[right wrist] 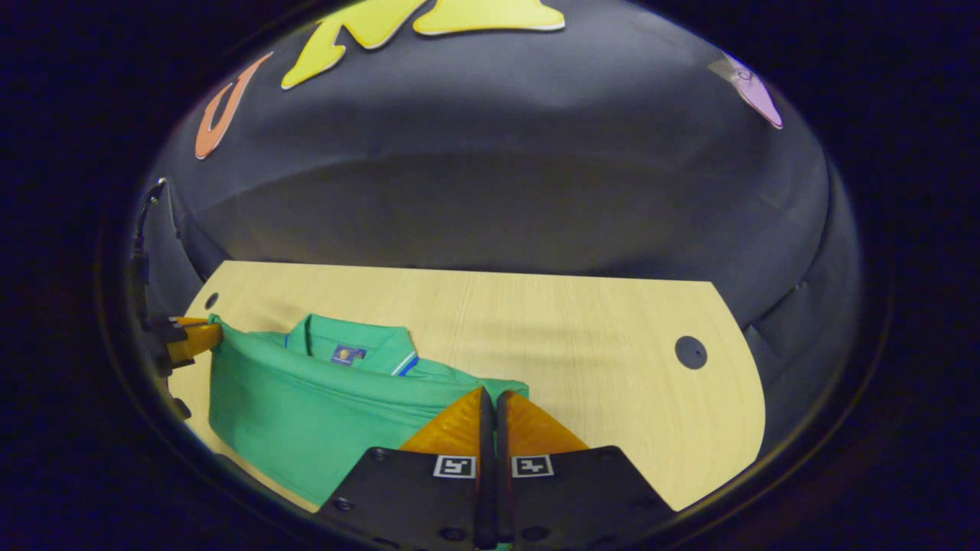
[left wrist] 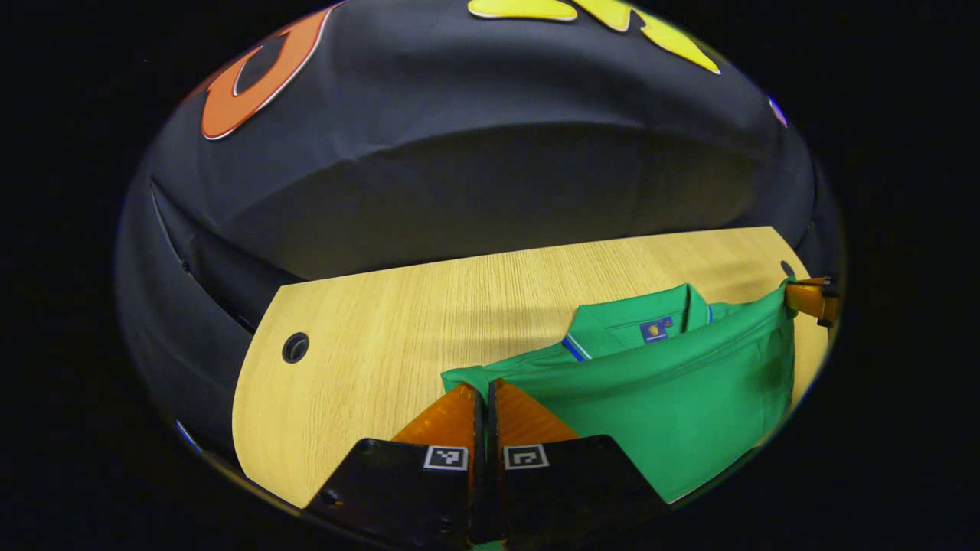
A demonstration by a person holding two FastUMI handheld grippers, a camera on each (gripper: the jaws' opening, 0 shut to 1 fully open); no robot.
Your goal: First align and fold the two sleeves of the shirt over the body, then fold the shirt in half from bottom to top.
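1. On the wooden table (left wrist: 398, 321) lies the green shirt (left wrist: 689, 398), collar (left wrist: 635, 321) toward the booth wall; its near edge is raised off the table and drawn up toward the collar.
2. At one corner of that raised edge the left gripper (left wrist: 484, 394) has its two fingers closed together on the cloth; the right gripper (right wrist: 490, 402) pinches the opposite corner the same way, and it also appears far off in the left gripper view (left wrist: 811, 298).
3. Sleeves look already tucked over the body, so I judge the bottom-to-top fold to be in hand.
4. Next, both corners should travel level to the shoulders and be laid down before either grip lets go; uneven hands would skew the fold.
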